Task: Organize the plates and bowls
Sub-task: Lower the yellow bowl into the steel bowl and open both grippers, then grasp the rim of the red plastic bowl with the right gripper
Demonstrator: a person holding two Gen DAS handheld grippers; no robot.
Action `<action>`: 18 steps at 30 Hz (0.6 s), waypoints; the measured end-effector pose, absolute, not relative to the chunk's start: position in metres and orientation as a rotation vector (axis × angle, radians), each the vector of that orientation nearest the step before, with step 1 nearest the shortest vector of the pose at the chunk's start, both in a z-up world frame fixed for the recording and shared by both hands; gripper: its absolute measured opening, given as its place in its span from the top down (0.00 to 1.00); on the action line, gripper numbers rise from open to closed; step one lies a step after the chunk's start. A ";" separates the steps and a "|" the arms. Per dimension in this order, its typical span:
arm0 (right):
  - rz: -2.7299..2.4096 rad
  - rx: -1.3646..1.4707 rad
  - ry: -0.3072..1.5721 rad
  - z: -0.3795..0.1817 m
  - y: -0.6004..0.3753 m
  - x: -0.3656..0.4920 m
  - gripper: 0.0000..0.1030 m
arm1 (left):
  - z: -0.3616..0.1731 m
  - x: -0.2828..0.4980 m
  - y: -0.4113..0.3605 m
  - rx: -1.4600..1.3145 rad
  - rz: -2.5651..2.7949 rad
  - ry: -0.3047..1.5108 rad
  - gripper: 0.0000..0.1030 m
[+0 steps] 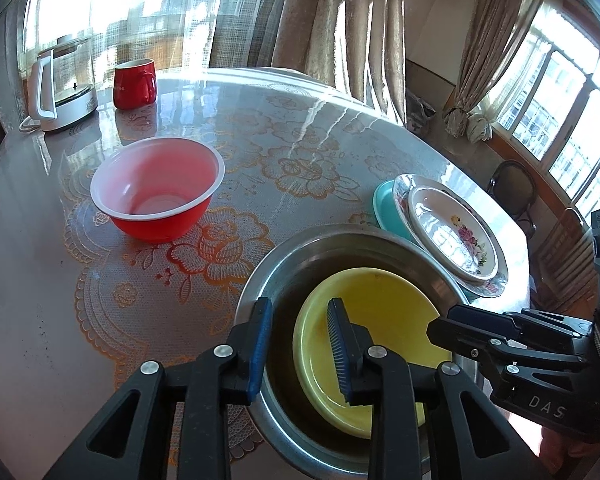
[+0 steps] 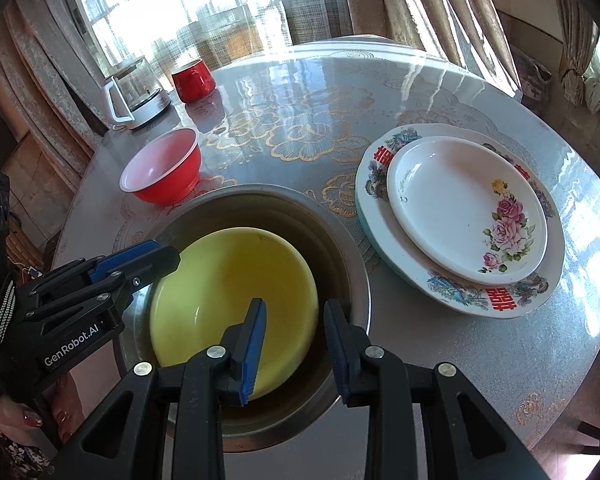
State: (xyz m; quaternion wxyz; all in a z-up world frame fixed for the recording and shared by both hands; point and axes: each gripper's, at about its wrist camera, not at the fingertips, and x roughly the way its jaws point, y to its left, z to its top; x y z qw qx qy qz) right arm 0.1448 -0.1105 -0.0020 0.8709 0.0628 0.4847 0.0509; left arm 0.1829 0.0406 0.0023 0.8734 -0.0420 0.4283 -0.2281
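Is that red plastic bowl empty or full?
Empty: the red plastic bowl stands upright, its bare pale inside visible to the bottom.

Yellow bowl [image 2: 236, 276] sits upright inside the steel basin [image 2: 348, 264], shifted toward its near-left wall, empty, slightly stained. Red bowl [image 1: 158, 188], white inside, stands upright and empty on the table, apart from the basin on its far-left side. Plate stack to the basin's right: small white rose-print plate [image 2: 468, 208] on top of a larger plate with a patterned rim [image 2: 452, 292], both resting on a teal plate [image 1: 384, 204] that only shows at the edge. Stack lies just beside the basin rim.
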 end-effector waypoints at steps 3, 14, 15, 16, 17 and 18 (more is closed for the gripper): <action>0.112 0.133 1.000 0.001 -0.110 0.144 0.71 | 0.007 0.181 0.044 -0.114 -0.496 0.880 0.60; 0.116 0.127 0.985 0.007 -0.107 0.145 0.71 | 0.011 0.196 0.088 -0.272 -0.347 0.832 0.39; 0.116 0.124 0.983 0.007 -0.107 0.146 0.71 | 0.009 0.199 0.096 -0.297 -0.315 0.829 0.37; 0.117 0.122 0.981 0.008 -0.106 0.146 0.71 | 0.006 0.202 0.104 -0.320 -0.280 0.827 0.35; 0.120 0.121 0.979 0.009 -0.106 0.147 0.71 | 0.003 0.205 0.112 -0.345 -0.246 0.824 0.32; 0.125 0.122 0.974 0.010 -0.105 0.148 0.71 | -0.002 0.209 0.121 -0.373 -0.210 0.820 0.31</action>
